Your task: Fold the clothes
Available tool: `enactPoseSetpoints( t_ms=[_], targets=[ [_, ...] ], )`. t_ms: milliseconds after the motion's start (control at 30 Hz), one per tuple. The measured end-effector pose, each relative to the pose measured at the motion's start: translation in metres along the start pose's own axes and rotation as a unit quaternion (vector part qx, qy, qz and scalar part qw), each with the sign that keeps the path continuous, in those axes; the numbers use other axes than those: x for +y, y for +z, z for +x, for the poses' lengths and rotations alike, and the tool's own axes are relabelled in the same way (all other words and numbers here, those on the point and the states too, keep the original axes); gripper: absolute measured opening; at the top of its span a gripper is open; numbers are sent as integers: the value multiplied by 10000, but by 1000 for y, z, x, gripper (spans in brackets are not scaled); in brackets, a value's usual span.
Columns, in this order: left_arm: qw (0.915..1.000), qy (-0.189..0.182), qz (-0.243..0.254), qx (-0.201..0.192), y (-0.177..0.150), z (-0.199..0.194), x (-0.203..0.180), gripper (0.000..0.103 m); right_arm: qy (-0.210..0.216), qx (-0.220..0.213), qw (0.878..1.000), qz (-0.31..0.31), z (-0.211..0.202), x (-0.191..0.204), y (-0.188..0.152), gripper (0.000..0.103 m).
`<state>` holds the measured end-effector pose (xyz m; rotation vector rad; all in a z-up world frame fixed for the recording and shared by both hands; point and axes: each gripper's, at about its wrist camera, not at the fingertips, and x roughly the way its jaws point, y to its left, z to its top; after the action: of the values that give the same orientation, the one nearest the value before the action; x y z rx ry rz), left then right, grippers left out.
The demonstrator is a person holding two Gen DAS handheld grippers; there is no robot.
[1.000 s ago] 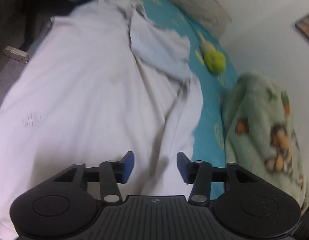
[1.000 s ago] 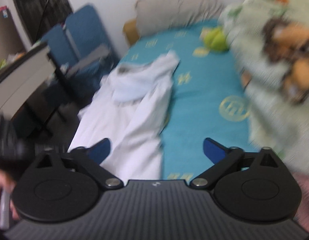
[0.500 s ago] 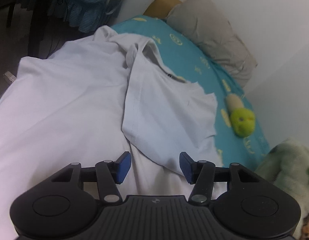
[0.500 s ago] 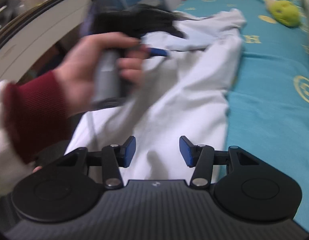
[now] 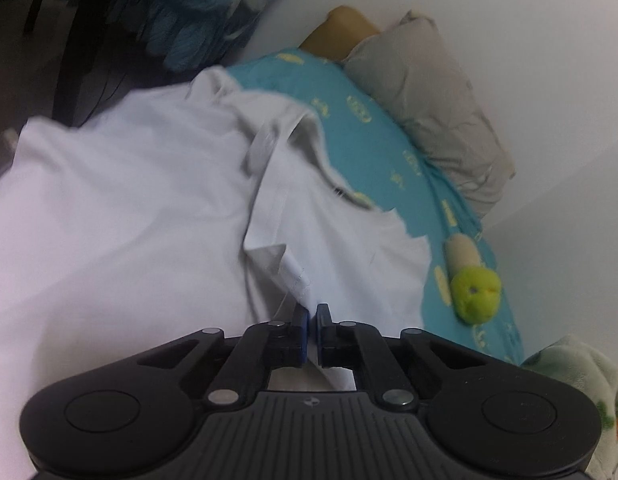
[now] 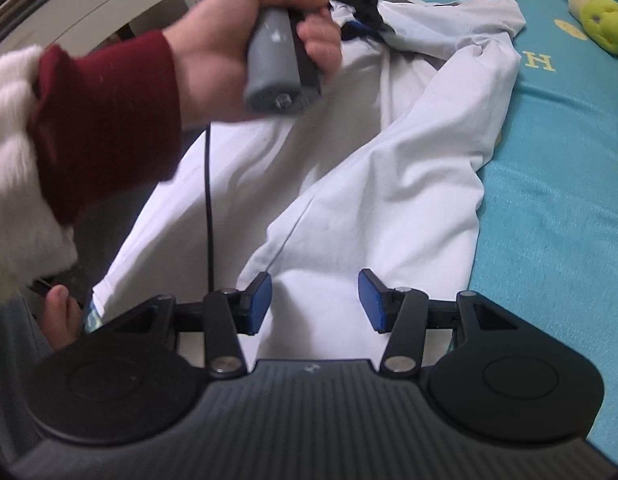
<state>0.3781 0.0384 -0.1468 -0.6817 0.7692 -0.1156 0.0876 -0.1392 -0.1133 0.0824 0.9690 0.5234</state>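
The white shirt [image 5: 141,208] lies crumpled across the near side of the bed, over a turquoise bedsheet [image 5: 373,148] with yellow marks. In the left wrist view the left gripper [image 5: 311,322] has just snapped closed, its blue pads drawn nearly together on a stitched hem of the shirt, which rises out of the narrow gap between them. A folded-over flap of the shirt lies just beyond the fingertips. Farther off on the bed are a green plush toy [image 5: 475,292] and a grey pillow [image 5: 437,104] against the wall; a patterned blanket [image 5: 581,384] shows at the lower right edge.

In the right wrist view the right gripper [image 6: 315,300] stands about half open, having just narrowed, with shirt fabric lying below and between its blue pads [image 6: 259,300]; the pads do not press on the cloth. Above and to the left, a hand [image 6: 229,48] in a dark red cuff [image 6: 109,120] grips the grey handle of the other gripper, whose tips meet the shirt near its far, bunched end. The green plush toy [image 6: 603,24] sits at the top right corner.
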Motion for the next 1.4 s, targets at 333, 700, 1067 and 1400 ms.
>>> enactPoseSetpoints(
  t_ms=[333,700,1067,1400],
  targets=[
    [9781,1370,1345,-797,44,5,-23,3,-173,212,9982,-535,7,10,-2,51],
    [9859,683,1515,199,0,-46,14,42,330,-232,9992,19,-8,-8,15,52],
    [9509,716,3010,-131,-87,-229,-57,83,-219,-1497,9871,518,-66,-19,18,52],
    [9592,315,2725,-683,-134,-305,-37,101,-1064,-2425,9605,850,-123,-21,-2,53]
  ],
)
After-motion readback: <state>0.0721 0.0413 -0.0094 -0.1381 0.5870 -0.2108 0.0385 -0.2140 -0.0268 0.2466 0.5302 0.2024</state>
